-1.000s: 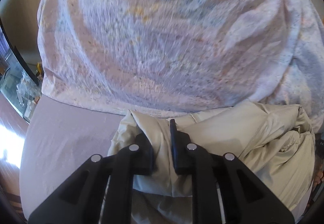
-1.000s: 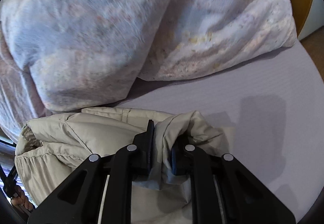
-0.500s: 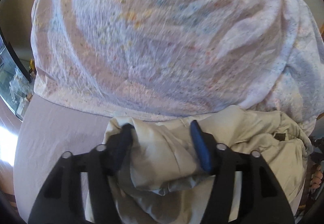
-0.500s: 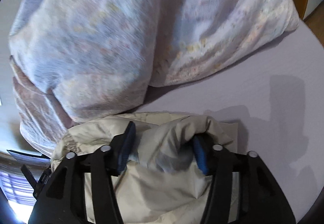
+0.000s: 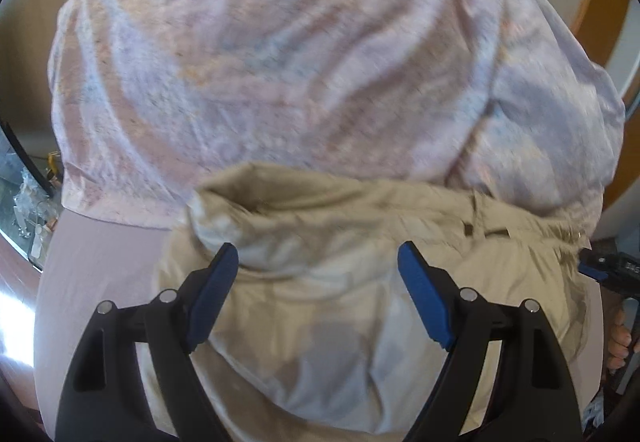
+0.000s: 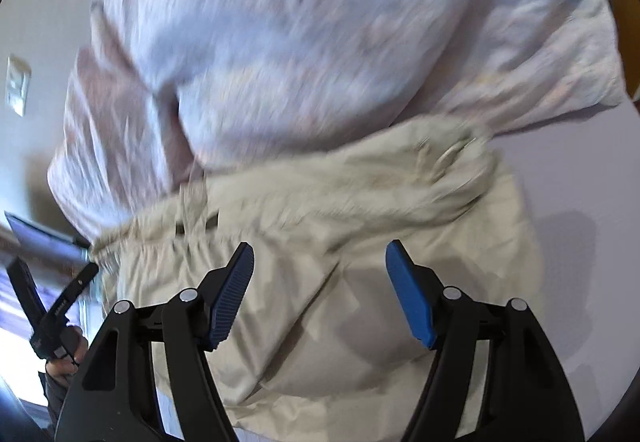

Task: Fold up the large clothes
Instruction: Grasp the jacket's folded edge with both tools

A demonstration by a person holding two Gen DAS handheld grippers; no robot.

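A beige garment (image 5: pixel 340 282) lies folded in a bundle on the lilac bed sheet (image 5: pixel 100 282), pushed up against a pale patterned duvet. My left gripper (image 5: pixel 318 262) is open above the garment, its blue pads apart and holding nothing. My right gripper (image 6: pixel 320 262) is also open above the same garment (image 6: pixel 320 202), with nothing between its pads. The right gripper's tip shows at the right edge of the left wrist view (image 5: pixel 608 270). The left gripper's body shows at the lower left of the right wrist view (image 6: pixel 52 314).
A bulky pale patterned duvet (image 5: pixel 280 62) fills the far side of the bed, also in the right wrist view (image 6: pixel 320 22). Bare lilac sheet (image 6: pixel 580 202) lies to the right of the garment. A wooden frame (image 5: pixel 596 2) and a wall stand behind.
Both grippers were shut on folds of the beige garment, then opened wide and let go. Both have pulled back and up, and the garment lies on the bed.
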